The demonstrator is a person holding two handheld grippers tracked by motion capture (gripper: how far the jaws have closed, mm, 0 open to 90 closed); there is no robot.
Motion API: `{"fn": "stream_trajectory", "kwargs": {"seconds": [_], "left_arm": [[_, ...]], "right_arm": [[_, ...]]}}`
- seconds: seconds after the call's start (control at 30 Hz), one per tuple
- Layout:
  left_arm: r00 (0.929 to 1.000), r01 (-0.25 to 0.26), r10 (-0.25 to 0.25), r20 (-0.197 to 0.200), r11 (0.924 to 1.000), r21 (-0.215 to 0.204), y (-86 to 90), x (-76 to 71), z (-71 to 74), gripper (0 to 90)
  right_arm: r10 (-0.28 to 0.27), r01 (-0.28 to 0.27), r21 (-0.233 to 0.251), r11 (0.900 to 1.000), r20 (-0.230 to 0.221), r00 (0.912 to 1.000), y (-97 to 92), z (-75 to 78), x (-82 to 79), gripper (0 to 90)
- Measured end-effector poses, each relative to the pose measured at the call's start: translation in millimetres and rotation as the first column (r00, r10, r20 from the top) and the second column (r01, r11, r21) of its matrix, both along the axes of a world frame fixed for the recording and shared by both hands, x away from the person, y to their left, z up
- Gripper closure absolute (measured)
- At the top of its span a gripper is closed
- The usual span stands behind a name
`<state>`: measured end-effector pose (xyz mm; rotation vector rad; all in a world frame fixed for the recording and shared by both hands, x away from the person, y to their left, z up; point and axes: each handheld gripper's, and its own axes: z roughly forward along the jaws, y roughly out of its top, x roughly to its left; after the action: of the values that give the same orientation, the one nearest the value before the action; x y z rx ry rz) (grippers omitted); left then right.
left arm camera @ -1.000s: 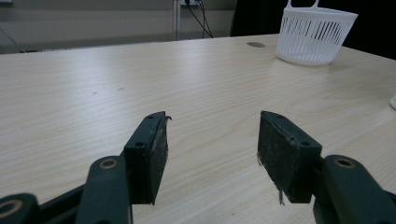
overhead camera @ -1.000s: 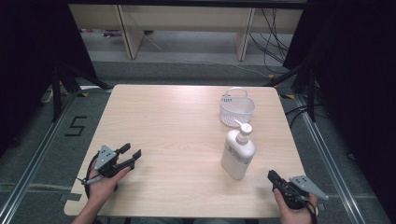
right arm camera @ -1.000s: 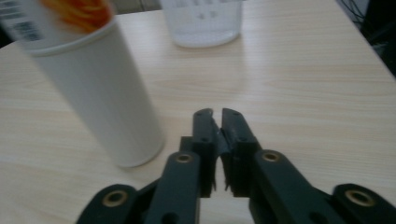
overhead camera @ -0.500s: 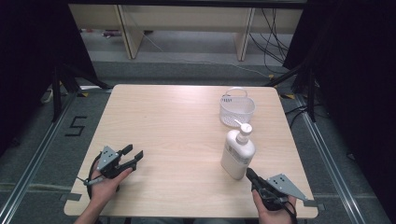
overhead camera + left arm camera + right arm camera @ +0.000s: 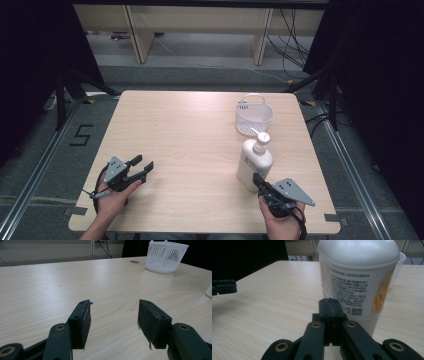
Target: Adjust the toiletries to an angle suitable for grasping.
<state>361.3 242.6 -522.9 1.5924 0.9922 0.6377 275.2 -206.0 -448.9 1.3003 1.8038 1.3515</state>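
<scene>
Bottle (image 5: 254, 162) upright, long axis vertical, pump spout toward basket (image 5: 254, 117).

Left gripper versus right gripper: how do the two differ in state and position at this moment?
The left gripper has its fingers spread apart with bare table between them; the right gripper has its fingers pressed together, holding nothing. The left gripper sits well away from the objects, while the right gripper's tip is right at the base of the pump bottle. Both are black, hand-held and low over the table's near edge.

White pump bottle (image 5: 254, 163), upright, just before white basket (image 5: 254, 117)
</scene>
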Motion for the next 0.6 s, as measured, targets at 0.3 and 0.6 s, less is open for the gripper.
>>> {"fn": "stream_trajectory", "kwargs": {"seconds": [0.3,0.6], "left_arm": [[1.0,0.004,-0.004,-0.001,1.0,0.004,-0.5,-0.2,0.2,43.2],[1.0,0.009,-0.009,-0.004,0.9999,0.009,-2.0,-1.1,0.2,43.1]], "right_arm": [[-0.01,0.011,-0.009,0.9999,0.021,0.9997,0.0,-0.9,4.7,90.0],[-0.065,0.064,0.009,0.9979,0.028,0.9975,-2.9,2.7,6.6,90.0]]}}
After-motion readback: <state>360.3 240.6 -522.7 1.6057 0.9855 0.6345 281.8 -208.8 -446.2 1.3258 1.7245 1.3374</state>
